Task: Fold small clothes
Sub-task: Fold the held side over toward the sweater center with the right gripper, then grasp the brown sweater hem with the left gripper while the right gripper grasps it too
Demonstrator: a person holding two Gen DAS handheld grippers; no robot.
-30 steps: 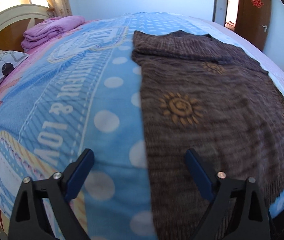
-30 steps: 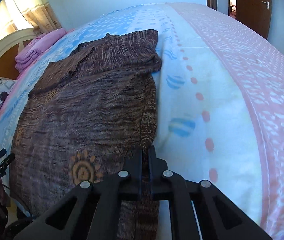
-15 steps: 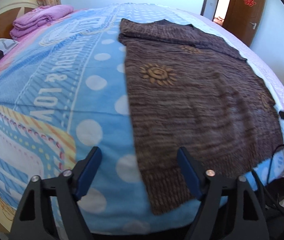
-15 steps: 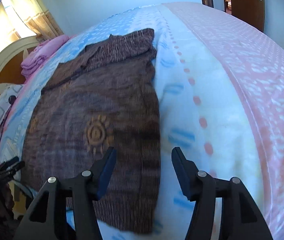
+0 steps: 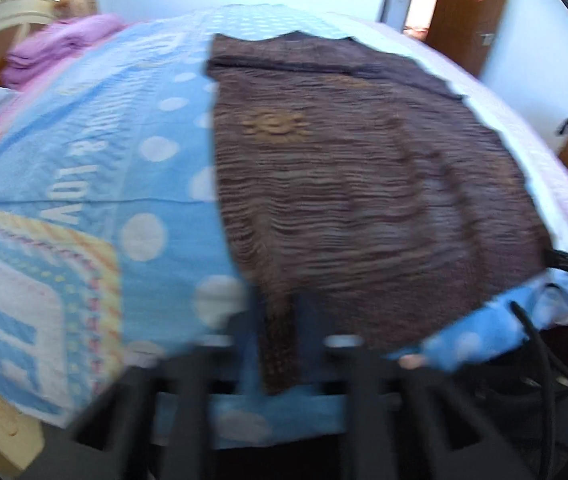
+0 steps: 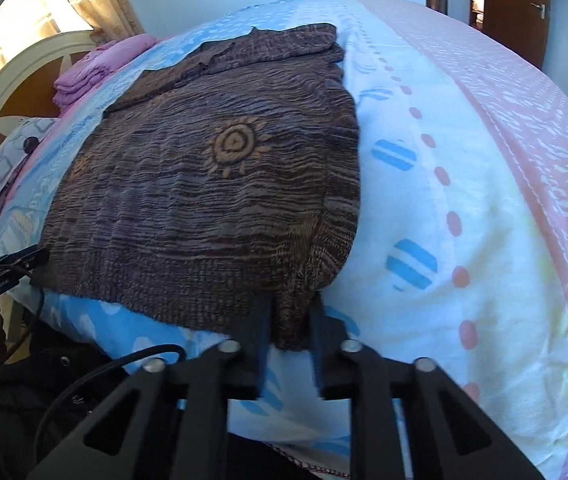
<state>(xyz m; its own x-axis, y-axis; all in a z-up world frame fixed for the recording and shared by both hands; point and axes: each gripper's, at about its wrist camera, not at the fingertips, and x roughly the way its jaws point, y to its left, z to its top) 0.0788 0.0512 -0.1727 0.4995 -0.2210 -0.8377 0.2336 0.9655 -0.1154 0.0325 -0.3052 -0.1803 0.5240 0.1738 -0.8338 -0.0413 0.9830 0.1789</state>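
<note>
Lying flat on a bed point(image 6: 484, 200) with a blue and pink patterned cover, a brown knitted sweater point(image 6: 211, 208) with orange sun motifs spreads toward the near edge. The right gripper point(image 6: 290, 332) pinches the sweater's near right hem corner. The left gripper point(image 5: 279, 344) is blurred but appears clamped on the near left corner.
</note>
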